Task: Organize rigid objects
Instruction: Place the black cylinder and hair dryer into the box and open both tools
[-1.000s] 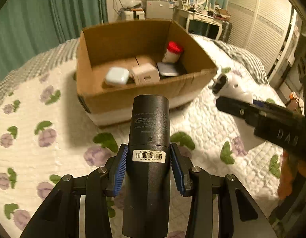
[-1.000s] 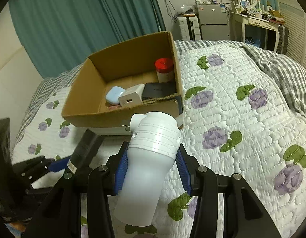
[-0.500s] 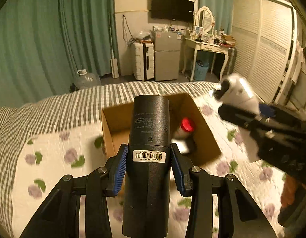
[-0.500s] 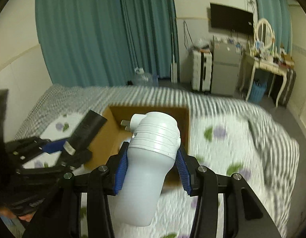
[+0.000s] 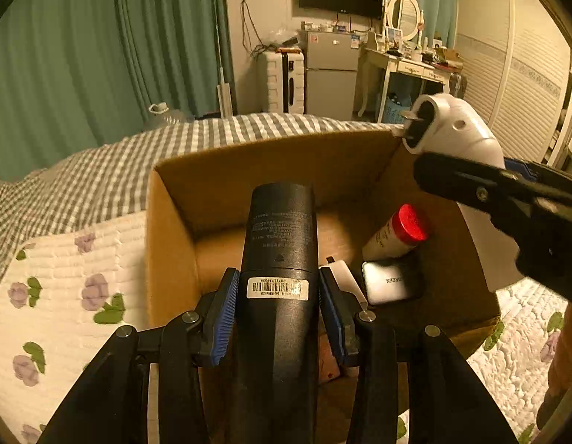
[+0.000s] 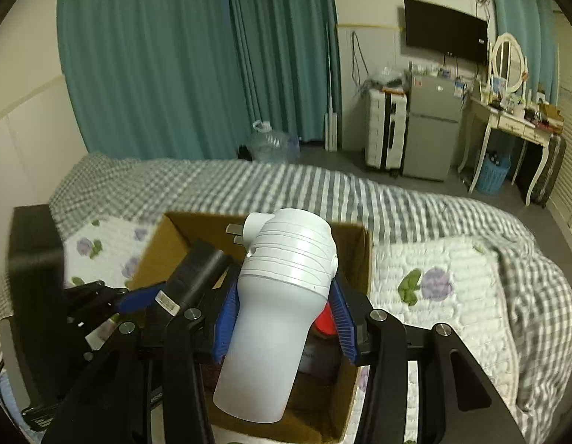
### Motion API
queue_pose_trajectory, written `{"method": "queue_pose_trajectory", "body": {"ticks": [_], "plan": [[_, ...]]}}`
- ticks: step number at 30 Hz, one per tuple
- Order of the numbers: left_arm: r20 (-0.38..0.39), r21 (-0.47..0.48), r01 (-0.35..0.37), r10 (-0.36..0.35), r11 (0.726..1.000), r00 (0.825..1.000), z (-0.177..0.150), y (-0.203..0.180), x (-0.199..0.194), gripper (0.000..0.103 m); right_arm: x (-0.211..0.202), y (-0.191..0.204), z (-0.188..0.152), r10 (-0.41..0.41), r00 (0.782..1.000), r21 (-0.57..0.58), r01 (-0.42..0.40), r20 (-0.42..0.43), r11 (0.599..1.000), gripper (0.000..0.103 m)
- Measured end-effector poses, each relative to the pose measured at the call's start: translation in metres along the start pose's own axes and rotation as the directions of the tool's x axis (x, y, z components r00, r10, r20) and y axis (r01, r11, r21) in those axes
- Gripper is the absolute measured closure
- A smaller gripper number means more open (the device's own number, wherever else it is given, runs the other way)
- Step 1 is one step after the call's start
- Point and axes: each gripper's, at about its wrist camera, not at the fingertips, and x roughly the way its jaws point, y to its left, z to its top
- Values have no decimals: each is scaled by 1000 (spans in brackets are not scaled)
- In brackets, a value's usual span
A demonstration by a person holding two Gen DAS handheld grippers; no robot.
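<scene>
The left gripper is clamped on a black matte cylinder, the right gripper on a white ribbed plastic plug-in device, both above the open cardboard box on the bed. Lower each over bare floor, avoiding the red-capped white bottle, then release.

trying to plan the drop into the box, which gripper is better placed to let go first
Probably left. The left gripper holds the black cylinder over bare floor of the cardboard box, while the right gripper holds the white plug device above the red-capped bottle.
</scene>
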Motion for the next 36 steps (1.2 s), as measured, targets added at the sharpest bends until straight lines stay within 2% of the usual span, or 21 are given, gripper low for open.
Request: {"method": "queue_pose_trajectory", "body": {"ticks": [2, 4, 10, 14, 20, 24, 25, 27, 28, 29, 36], "plan": [[4, 3, -9, 9, 1000, 1000, 0, -2, -1, 54, 3, -4, 1, 1, 1000, 7, -1, 1, 1000, 57], [10, 4, -23, 23, 1000, 1000, 0, -2, -6, 42, 0, -5, 0, 3, 1000, 10, -3, 3, 1000, 57], [61, -15, -51, 52, 999, 997, -1, 7, -42, 39, -12, -10, 1, -2, 1000, 31, 1, 19, 1000, 57], [84, -41, -84, 87, 996, 993, -4, 16, -59, 38, -4, -5, -1, 4, 1000, 8, -4, 1, 1000, 57], [96, -62, -93, 99, 994, 990, -6, 25, -55, 38, 33, 2, -14, -18, 998, -34, 16, -66, 999, 57], [100, -72, -82, 89, 994, 991, -10, 26, -47, 38, 42, 2, -15, -14, 998, -33, 12, -59, 999, 57], [99, -71, -82, 88, 994, 991, -11, 25, -45, 38, 42, 2, -15, -15, 999, -32, 14, -50, 999, 57], [101, -65, -88, 95, 994, 990, -13, 23, -44, 38, 39, 0, -14, -17, 999, -23, 16, -35, 1000, 50], [104, -62, -86, 92, 994, 990, -13, 23, -44, 37, 37, 0, -13, -25, 999, -18, 25, -29, 1000, 42], [105, -61, -83, 89, 995, 990, -14, 22, -45, 37, 35, 1, -13, -31, 999, -15, 31, -22, 999, 40], [149, -41, -77, 82, 996, 985, -14, 12, -75, 37, -12, -5, -12, -63, 997, 19, 62, 38, 998, 40]]}}
